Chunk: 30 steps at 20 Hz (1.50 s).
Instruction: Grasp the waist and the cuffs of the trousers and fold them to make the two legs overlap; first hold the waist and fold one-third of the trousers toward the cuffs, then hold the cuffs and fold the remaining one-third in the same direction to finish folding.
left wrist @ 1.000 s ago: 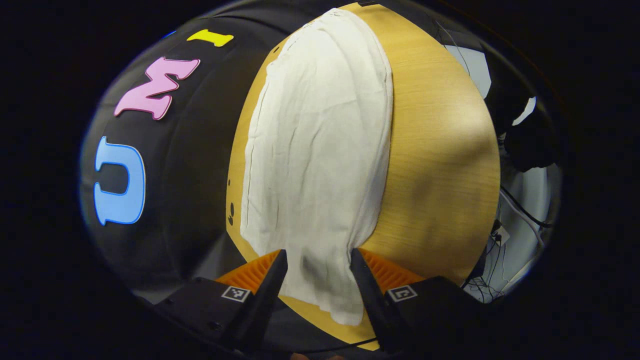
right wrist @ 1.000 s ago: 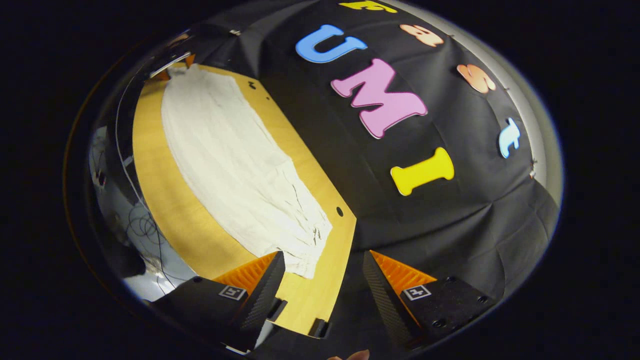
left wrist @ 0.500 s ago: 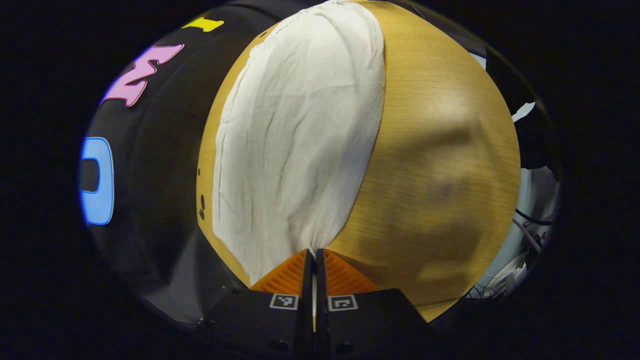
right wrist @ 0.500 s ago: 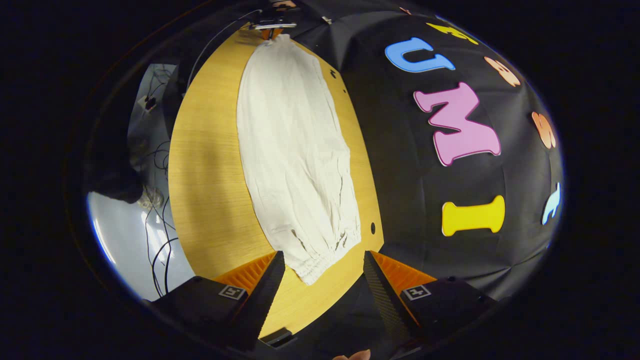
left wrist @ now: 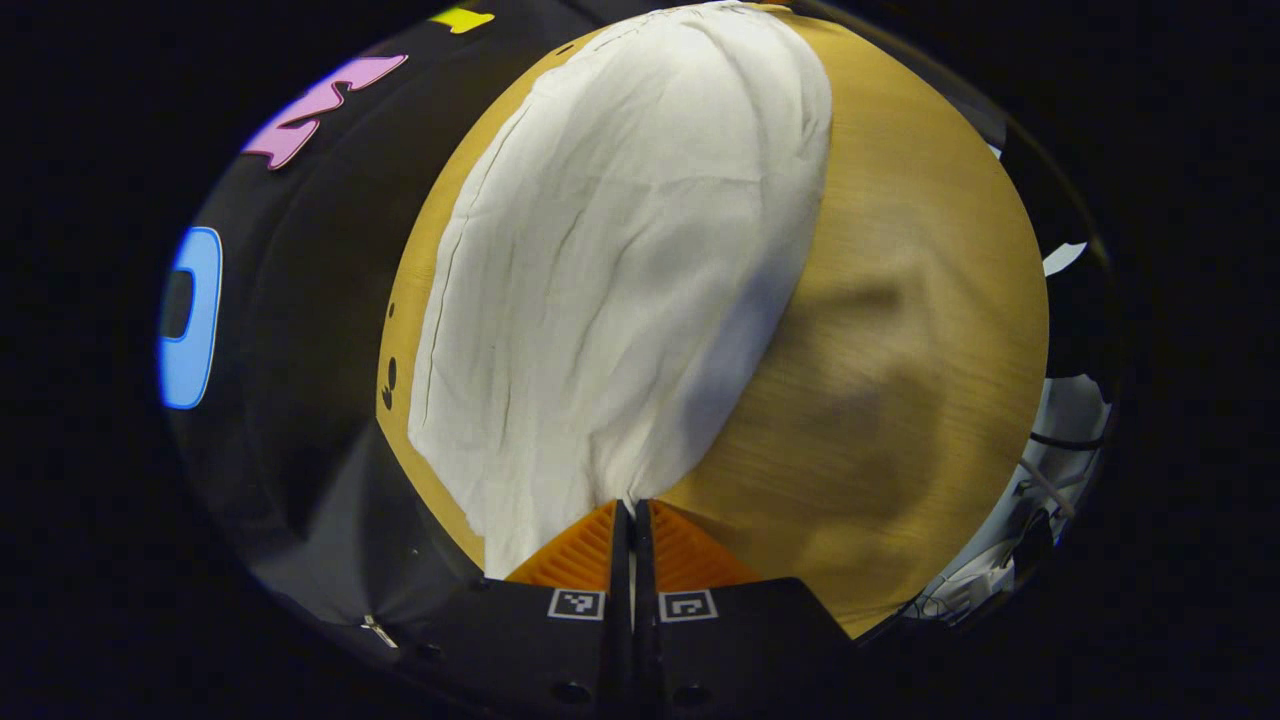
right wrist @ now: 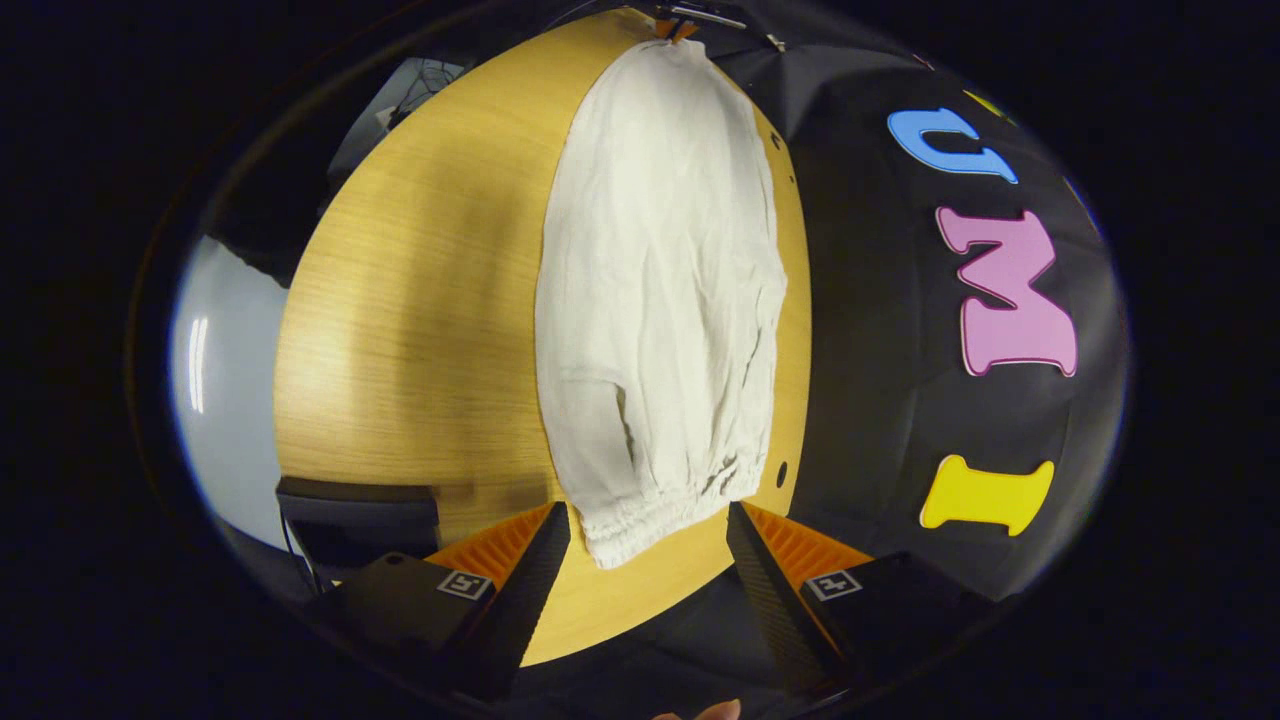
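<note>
In the left gripper view, the left gripper [left wrist: 630,512] has its fingers pressed together on the near end of the white trousers [left wrist: 620,270], pinching a tuck of cloth at the tips. From that pinch the trousers run away along the wooden table [left wrist: 920,330], lying close to the table's edge by the booth wall, with only a thin strip of wood left there. On the trousers' other side a broad bare stretch of table lies open out to its far rim.

In the right gripper view, the right gripper [right wrist: 648,530] has its fingers spread wide, holding nothing, with the gathered elastic end of the trousers [right wrist: 660,300] just ahead between them. Bare wood shows under the tips. Farther off, the left gripper [right wrist: 690,18] sits at the trousers' far end.
</note>
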Available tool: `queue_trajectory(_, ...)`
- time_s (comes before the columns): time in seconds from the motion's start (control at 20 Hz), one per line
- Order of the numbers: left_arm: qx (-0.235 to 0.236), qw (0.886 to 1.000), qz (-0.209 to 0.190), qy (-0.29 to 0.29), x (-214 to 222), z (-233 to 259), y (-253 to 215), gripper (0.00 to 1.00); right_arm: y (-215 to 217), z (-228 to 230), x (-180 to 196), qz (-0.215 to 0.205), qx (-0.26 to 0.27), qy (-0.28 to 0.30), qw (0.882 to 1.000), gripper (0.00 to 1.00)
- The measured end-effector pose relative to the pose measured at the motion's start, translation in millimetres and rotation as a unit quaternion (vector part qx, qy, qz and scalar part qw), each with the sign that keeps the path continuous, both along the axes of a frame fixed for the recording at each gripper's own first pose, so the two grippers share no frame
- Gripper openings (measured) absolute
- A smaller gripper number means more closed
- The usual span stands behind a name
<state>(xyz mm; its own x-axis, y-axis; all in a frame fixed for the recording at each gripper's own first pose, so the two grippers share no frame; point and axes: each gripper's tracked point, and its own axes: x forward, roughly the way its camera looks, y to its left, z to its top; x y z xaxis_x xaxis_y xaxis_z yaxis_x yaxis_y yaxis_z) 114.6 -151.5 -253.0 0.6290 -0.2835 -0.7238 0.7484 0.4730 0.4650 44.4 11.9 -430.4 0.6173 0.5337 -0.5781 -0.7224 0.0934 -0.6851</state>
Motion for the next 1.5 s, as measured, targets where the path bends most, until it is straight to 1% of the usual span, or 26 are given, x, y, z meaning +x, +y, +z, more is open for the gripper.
queue_trajectory(0.1, -0.003, 1.0, 0.004, 0.008, 0, 0, 0, 0.06, 0, -16, 12, 0.014, -0.023, 0.002, 1.0, 0.97)
queue_trajectory(0.2, -0.006, 1.0, 0.01, 0.014, 1, 1, 0, 0.06, -3, -22, 30, 0.016, -0.039, -0.012, 0.999, 0.97)
queue_trajectory(0.25, -0.008, 1.0, 0.013, 0.016, 1, 1, 0, 0.06, -2, -25, 31, 0.015, -0.041, -0.002, 0.999, 0.93)
queue_trajectory(0.3, -0.009, 1.0, 0.017, 0.017, 1, 2, -2, 0.06, 1, -36, 29, 0.012, -0.043, 0.028, 0.999, 0.82)
queue_trajectory(0.35, -0.011, 1.0, 0.022, 0.018, 1, 2, -2, 0.06, 1, -49, 23, 0.009, -0.046, 0.063, 0.997, 0.78)
queue_trajectory(0.45, -0.017, 0.999, 0.038, 0.018, 0, 3, -2, 0.06, -3, -55, 22, 0.002, -0.042, 0.096, 0.995, 0.14)
queue_trajectory(0.5, -0.02, 0.999, 0.05, 0.008, 3, 6, -2, 0.06, -2, -50, 20, -0.004, -0.036, 0.114, 0.993, 0.1)
queue_trajectory(0.55, -0.022, 0.998, 0.061, 0.002, 3, 8, -2, 0.06, 4, -49, 23, -0.008, -0.025, 0.128, 0.991, 0.08)
queue_trajectory(0.6, -0.027, 0.997, 0.072, -0.001, 3, 10, -1, 0.06, 5, -44, 26, -0.017, -0.013, 0.134, 0.991, 0.05)
queue_trajectory(0.75, -0.039, 0.995, 0.096, -0.005, 7, 19, 3, 0.06, -1, -20, 30, -0.041, 0.022, 0.139, 0.989, 0.05)
queue_trajectory(0.85, -0.05, 0.992, 0.114, -0.012, 13, 27, 9, 0.06, -3, 0, 40, -0.067, 0.051, 0.145, 0.986, 0.05)
queue_trajectory(1.0, -0.065, 0.987, 0.142, -0.025, 31, 45, 17, 0.06, -8, 27, 64, -0.123, 0.105, 0.158, 0.974, 0.05)
queue_trajectory(1.2, -0.072, 0.984, 0.157, -0.051, 62, 65, 25, 0.06, -8, 58, 99, -0.178, 0.144, 0.162, 0.96, 0.05)
queue_trajectory(1.3, -0.079, 0.979, 0.176, -0.06, 79, 70, 30, 0.06, -7, 61, 115, -0.202, 0.157, 0.166, 0.952, 0.05)
queue_trajectory(1.4, -0.091, 0.974, 0.197, -0.07, 97, 76, 36, 0.06, -6, 61, 130, -0.22, 0.162, 0.164, 0.948, 0.05)
queue_trajectory(1.5, -0.103, 0.97, 0.207, -0.079, 117, 80, 36, 0.06, -6, 59, 142, -0.238, 0.162, 0.164, 0.944, 0.05)
